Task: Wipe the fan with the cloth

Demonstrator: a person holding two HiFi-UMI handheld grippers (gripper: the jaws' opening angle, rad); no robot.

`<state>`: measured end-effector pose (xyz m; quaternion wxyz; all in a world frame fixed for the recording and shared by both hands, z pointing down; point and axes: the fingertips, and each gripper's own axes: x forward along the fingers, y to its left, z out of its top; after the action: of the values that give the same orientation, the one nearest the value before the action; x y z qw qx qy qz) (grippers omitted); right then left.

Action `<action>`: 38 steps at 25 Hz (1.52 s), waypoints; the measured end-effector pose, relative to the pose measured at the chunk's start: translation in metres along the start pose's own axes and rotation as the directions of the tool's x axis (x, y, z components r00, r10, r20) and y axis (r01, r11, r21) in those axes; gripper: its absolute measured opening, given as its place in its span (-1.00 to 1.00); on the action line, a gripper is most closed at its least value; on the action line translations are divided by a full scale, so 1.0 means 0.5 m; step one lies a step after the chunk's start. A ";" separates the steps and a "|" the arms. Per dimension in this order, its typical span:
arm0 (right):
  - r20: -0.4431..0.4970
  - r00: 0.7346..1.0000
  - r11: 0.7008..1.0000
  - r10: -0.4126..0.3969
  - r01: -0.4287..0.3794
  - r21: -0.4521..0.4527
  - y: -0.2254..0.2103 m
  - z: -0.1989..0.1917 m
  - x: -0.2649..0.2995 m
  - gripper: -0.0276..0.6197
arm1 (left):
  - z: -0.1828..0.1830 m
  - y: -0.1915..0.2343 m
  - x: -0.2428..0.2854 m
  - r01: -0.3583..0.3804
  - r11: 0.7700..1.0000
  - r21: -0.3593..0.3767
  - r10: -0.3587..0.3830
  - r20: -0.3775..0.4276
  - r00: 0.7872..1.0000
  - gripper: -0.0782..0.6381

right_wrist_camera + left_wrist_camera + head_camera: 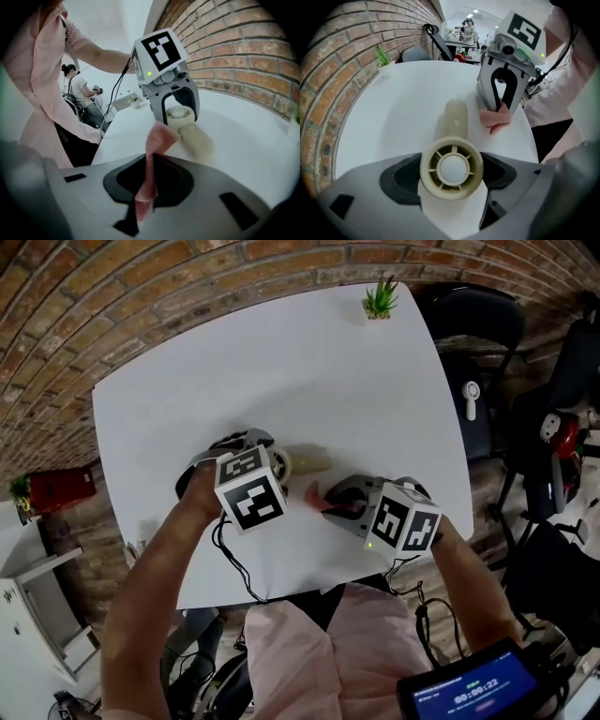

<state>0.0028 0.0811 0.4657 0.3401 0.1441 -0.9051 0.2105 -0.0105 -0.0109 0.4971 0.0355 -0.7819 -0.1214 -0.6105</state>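
1. Your left gripper (451, 180) was closed on the fan (451, 161), one jaw on either side of its round head. The handle lay on the table (281, 362), pointing away from that gripper.
2. Your right gripper (150, 185) had its jaws pinched tight on the cloth (157, 140). A loose end stood up past the jaw tips, toward the fan.
3. That loose end hung just beside the handle but was not on it. My reading is that the setup was done, with fan steadied and cloth in hand, while the wipe itself was not in contact at this moment. How much of the fan had been cleaned, I could not tell.
4. To finish, you probably needed the cloth across the handle, the ring and the spokes.
5. The fan looked like smooth cream plastic: a thick ring, short spokes, a pale domed hub and a rounded oblong handle.
6. The cloth was pink, limp and finely woven, folded into a narrow strip.
7. The table was white, plain and matte, with a small plant (380, 301) at its far edge, well apart from your work.
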 end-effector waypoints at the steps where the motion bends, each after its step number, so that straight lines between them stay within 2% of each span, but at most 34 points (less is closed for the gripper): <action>1: 0.023 1.000 1.000 -0.007 0.006 0.023 0.002 0.002 -0.007 -0.82 | -0.006 -0.003 0.001 -0.004 1.000 -0.018 0.005 0.016 1.000 0.28; 4: 0.109 0.993 0.995 -0.036 0.026 0.098 0.007 0.013 -0.043 -0.81 | -0.016 -0.023 -0.020 -0.004 0.994 -0.112 0.012 0.068 0.998 0.28; 6: 0.167 0.983 0.990 -0.075 0.052 0.133 -0.002 0.025 -0.074 -0.81 | -0.011 -0.019 -0.055 -0.038 0.978 -0.207 0.067 0.137 0.988 0.28; 7: 0.196 0.975 0.987 -0.101 0.073 0.145 -0.012 0.033 -0.091 -0.81 | -0.003 -0.012 -0.080 -0.064 0.964 -0.260 0.115 0.185 0.976 0.28; 8: 0.225 0.965 0.982 -0.132 0.098 0.159 -0.021 0.043 -0.109 -0.81 | 0.008 -0.005 -0.110 -0.094 0.946 -0.310 0.173 0.240 0.955 0.28; 9: 0.255 0.952 0.976 -0.168 0.124 0.180 -0.026 0.056 -0.129 -0.81 | 0.023 -0.002 -0.147 -0.124 0.926 -0.358 0.239 0.298 0.924 0.28; 10: 0.289 0.935 0.967 -0.208 0.151 0.207 -0.027 0.072 -0.152 -0.81 | 0.040 -0.003 -0.188 -0.154 0.901 -0.405 0.310 0.354 0.882 0.23; 11: 0.324 0.912 0.955 -0.251 0.179 0.236 -0.025 0.093 -0.178 -0.81 | 0.056 -0.005 -0.234 -0.187 0.870 -0.457 0.389 0.400 0.830 0.11; 12: 0.361 0.885 0.943 -0.295 0.210 0.257 -0.025 0.119 -0.206 -0.81 | 0.070 -0.005 -0.283 -0.224 0.827 -0.515 0.476 0.432 0.766 -0.06; 13: 0.398 0.853 0.933 -0.337 0.244 0.265 -0.030 0.150 -0.235 -0.81 | 0.080 0.000 -0.335 -0.264 0.771 -0.579 0.573 0.449 0.686 -0.23; 14: 0.438 0.818 0.923 -0.374 0.283 0.259 -0.041 0.185 -0.266 -0.81 | 0.087 0.008 -0.392 -0.305 0.700 -0.645 0.673 0.454 0.584 -0.44; 15: 0.478 0.779 0.913 -0.405 0.324 0.246 -0.054 0.221 -0.297 -0.80 | 0.093 0.014 -0.451 -0.336 0.622 -0.707 0.763 0.451 0.463 -0.65; 16: 0.515 0.739 0.900 -0.435 0.364 0.240 -0.061 0.257 -0.328 -0.80 | 0.100 0.011 -0.510 -0.348 0.550 -0.759 0.829 0.445 0.338 -0.74; 17: 0.544 0.697 0.883 -0.467 0.400 0.245 -0.062 0.287 -0.357 -0.80 | 0.108 -0.002 -0.565 -0.347 0.490 -0.800 0.871 0.437 0.224 -0.75; 18: 0.565 0.656 0.862 -0.501 0.434 0.261 -0.057 0.313 -0.385 -0.80 | 0.117 -0.021 -0.614 -0.344 0.436 -0.831 0.899 0.420 0.125 -0.75; 19: 0.579 0.614 0.838 -0.536 0.469 0.278 -0.050 0.334 -0.412 -0.80 | 0.123 -0.041 -0.656 -0.350 0.380 -0.856 0.920 0.391 0.042 -0.75; 20: 0.587 0.575 0.811 -0.570 0.508 0.290 -0.043 0.353 -0.437 -0.80 | 0.125 -0.058 -0.689 -0.366 0.318 -0.875 0.937 0.350 -0.021 -0.75; 21: 0.593 0.539 0.784 -0.598 0.548 0.292 -0.037 0.371 -0.459 -0.80 | 0.124 -0.072 -0.713 -0.381 0.256 -0.889 0.950 0.303 -0.069 -0.75; 22: 0.599 0.508 0.758 -0.619 0.587 0.285 -0.032 0.387 -0.478 -0.80 | 0.122 -0.082 -0.731 -0.387 0.201 -0.900 0.960 0.260 -0.106 -0.75; 23: 0.605 0.482 0.735 -0.633 0.621 0.274 -0.028 0.402 -0.493 -0.80 | 0.119 -0.090 -0.745 -0.385 0.158 -0.909 0.965 0.225 -0.136 -0.75; 24: 0.612 0.461 0.715 -0.643 0.647 0.264 -0.024 0.414 -0.505 -0.80 | 0.117 -0.096 -0.756 -0.380 0.130 -0.916 0.966 0.203 -0.159 -0.75; 26: 0.623 0.434 0.693 -0.651 0.673 0.256 -0.014 0.430 -0.520 -0.80 | 0.115 -0.109 -0.774 -0.374 0.104 -0.922 0.964 0.186 -0.191 -0.75; 29: 0.629 0.426 0.691 -0.651 0.675 0.258 -0.005 0.438 -0.527 -0.80 | 0.117 -0.129 -0.792 -0.373 0.093 -0.923 0.958 0.184 -0.218 -0.75; 31: 0.627 0.426 0.693 -0.652 0.671 0.263 -0.004 0.435 -0.529 -0.80 | 0.125 -0.141 -0.794 -0.351 0.088 -0.932 0.958 0.176 -0.226 -0.75; 34: 0.626 0.428 0.693 -0.652 0.671 0.263 -0.004 0.429 -0.530 -0.82 | 0.136 -0.149 -0.791 -0.344 0.089 -0.935 0.958 0.175 -0.228 -0.75; 38: 0.625 0.426 0.692 -0.654 0.671 0.266 0.000 0.429 -0.525 -0.82 | 0.135 -0.148 -0.787 -0.357 0.094 -0.929 0.960 0.180 -0.215 -0.75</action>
<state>0.0745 0.0092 0.1422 0.0414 0.5495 -0.8343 -0.0187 -0.0525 0.0171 0.0940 0.0887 -0.8155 0.5706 0.0384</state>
